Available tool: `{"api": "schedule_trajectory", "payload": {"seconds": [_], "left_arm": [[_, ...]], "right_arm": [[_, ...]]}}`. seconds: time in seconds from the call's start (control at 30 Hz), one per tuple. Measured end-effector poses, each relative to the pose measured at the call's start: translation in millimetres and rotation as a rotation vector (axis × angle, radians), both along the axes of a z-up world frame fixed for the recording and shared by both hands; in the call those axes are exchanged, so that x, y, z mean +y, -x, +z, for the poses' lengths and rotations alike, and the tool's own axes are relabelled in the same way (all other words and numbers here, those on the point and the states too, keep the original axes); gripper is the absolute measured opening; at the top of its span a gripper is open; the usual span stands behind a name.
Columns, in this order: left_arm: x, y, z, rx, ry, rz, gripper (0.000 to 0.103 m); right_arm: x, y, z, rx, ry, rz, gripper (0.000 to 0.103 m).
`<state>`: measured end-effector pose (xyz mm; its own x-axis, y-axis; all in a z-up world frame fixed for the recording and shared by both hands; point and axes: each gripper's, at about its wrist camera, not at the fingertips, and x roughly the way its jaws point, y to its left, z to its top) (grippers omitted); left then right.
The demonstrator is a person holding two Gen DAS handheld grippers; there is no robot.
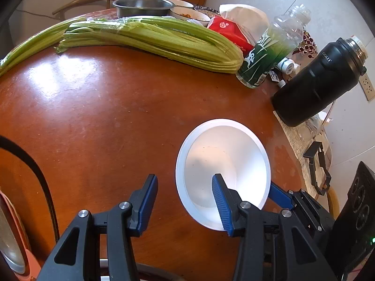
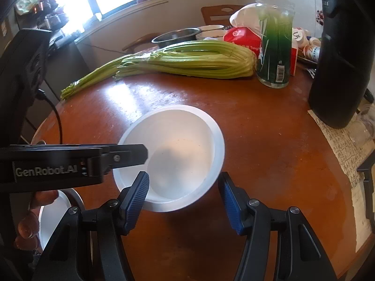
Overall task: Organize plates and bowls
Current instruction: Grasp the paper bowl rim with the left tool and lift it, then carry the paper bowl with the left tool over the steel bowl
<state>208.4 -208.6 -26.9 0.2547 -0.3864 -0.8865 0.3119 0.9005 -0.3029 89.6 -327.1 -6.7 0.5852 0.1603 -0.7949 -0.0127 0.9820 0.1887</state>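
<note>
A white bowl [image 1: 225,154] stands upright and empty on the round brown table [image 1: 93,121]. My left gripper [image 1: 185,187] is open astride its left rim: one blue finger hangs over the inside, the other stays outside, and neither pad presses the rim. My right gripper [image 2: 184,185] is open at the near right rim of the bowl [image 2: 178,145], with its left finger [image 2: 140,189] over the inside and its right finger outside. A finger of the left gripper [image 2: 138,154] reaches in over the bowl's left rim. A hand [image 2: 28,222] holds that gripper.
Celery [image 1: 150,37] lies across the back of the table. A green-labelled bottle [image 1: 264,53] and a black flask [image 1: 314,82] stand at the right. A steel bowl [image 1: 143,5], white dishes and a red packet [image 1: 229,32] sit behind. A printed sheet [image 2: 346,154] covers the right edge. Pink and metal plates [image 1: 9,234] show at the far left.
</note>
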Motion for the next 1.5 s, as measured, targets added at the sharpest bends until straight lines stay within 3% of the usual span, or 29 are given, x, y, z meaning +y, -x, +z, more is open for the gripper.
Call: {"api": "schedule_trajectory", "payload": {"seconds": [0.37, 1.5], "left_arm": [[-15.1, 5.0, -6.7, 0.017, 0.001, -0.053, 0.048], [3.6, 20.6, 13.6, -0.022, 0.038, -0.050, 0.048]], "right_arm": [[6.8, 0.3, -0.2, 0.003, -0.018, 0.030, 0.063], [25.2, 12.0, 16.9, -0.015, 0.013, 0.057, 0.064]]}}
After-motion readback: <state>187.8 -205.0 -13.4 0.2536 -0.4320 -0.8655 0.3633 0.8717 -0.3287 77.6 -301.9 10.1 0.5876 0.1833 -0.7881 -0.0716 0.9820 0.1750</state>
